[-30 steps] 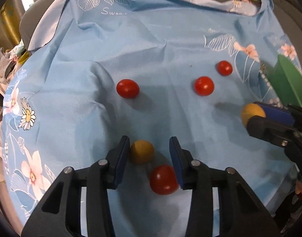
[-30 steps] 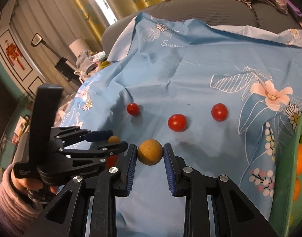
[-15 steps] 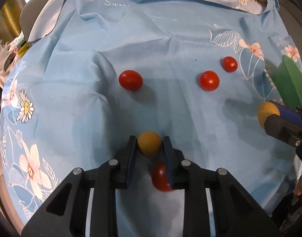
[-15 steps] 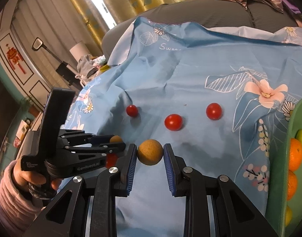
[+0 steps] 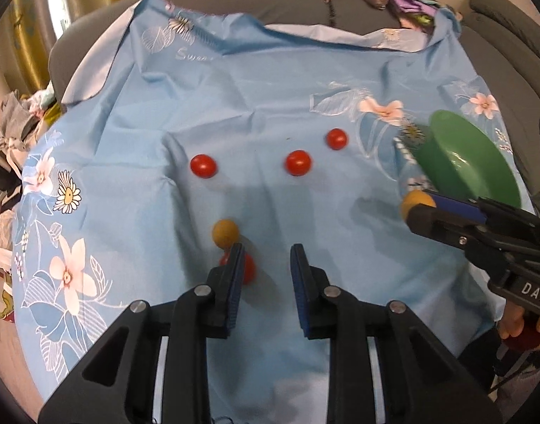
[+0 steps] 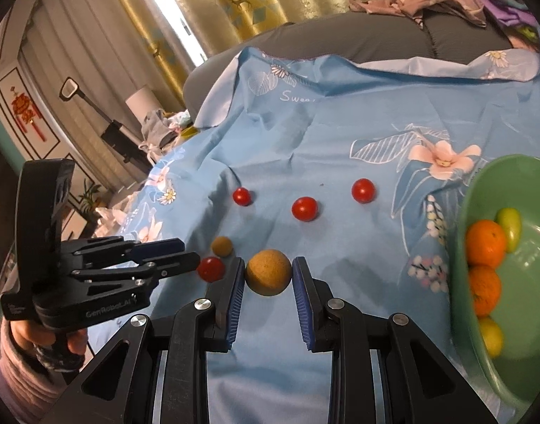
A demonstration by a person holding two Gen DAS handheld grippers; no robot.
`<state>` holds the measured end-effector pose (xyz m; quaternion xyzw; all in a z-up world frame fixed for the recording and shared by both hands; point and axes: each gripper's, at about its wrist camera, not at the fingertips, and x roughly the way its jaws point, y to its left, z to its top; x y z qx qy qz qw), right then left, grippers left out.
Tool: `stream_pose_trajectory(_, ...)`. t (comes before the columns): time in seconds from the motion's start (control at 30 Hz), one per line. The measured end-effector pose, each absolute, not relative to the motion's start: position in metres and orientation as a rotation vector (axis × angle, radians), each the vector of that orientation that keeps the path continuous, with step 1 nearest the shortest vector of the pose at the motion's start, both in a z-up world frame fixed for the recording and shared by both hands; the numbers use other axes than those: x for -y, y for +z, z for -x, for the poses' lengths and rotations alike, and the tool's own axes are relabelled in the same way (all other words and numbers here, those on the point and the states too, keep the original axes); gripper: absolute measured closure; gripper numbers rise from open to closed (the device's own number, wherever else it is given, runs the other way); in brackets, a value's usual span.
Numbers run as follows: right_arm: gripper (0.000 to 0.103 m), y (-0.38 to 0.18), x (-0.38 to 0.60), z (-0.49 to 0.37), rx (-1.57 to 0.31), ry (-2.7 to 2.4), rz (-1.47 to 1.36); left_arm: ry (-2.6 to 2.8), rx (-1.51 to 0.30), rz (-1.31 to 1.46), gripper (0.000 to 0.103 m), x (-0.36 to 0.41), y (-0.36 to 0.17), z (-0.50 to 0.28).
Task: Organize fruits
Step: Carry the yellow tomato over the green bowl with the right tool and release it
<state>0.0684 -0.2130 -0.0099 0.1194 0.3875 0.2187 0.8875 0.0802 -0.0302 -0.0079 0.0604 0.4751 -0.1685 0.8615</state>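
**Fig. Two hand-held claws over the blue floral cloth (image 5: pixel 270 88), read left to right.**

(a) Left gripper (image 5: pixel 266 251): jaws drawn in as narrow as they go, nothing between the pads. A small yellow fruit (image 5: pixel 225 232) lies on the cloth at about ten o'clock from its tips, just outside the left finger. A red tomato (image 5: pixel 248 270) sits partly hidden behind that same finger.

(b) Row of three tomatoes (image 5: pixel 297 162) at twelve o'clock, well apart from both claws and untouched.

(c) Right gripper (image 6: pixel 268 265): closed on a tan round fruit (image 6: pixel 268 277), one pad on each side at its widest part.

(d) Green bowl (image 6: pixel 538 275) at three o'clock from the right claw, already holding oranges (image 6: pixel 487 243) and some yellow-green fruit.

Step in hand, as judged: carry the tan fruit to the bowl. Keep the squeeze steady, clear the near rim, and release low over a bare patch so that nothing bounces out. The left claw would need to reopen and centre on the yellow fruit before closing.
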Motion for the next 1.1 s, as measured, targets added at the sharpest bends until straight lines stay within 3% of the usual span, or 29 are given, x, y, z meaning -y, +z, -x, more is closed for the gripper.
stream_pose_trajectory(0.5,0.074,0.017,0.245,-0.022,-0.718,0.416,-0.284,-0.431,-0.894,-0.189,0.078,0.073,0.032,-0.033)
stream_pose_trajectory(1.1,0.074,0.028,0.317,0.003,-0.629,0.265,-0.369,-0.587,-0.823,-0.271,0.078,0.158,0.049,-0.037)
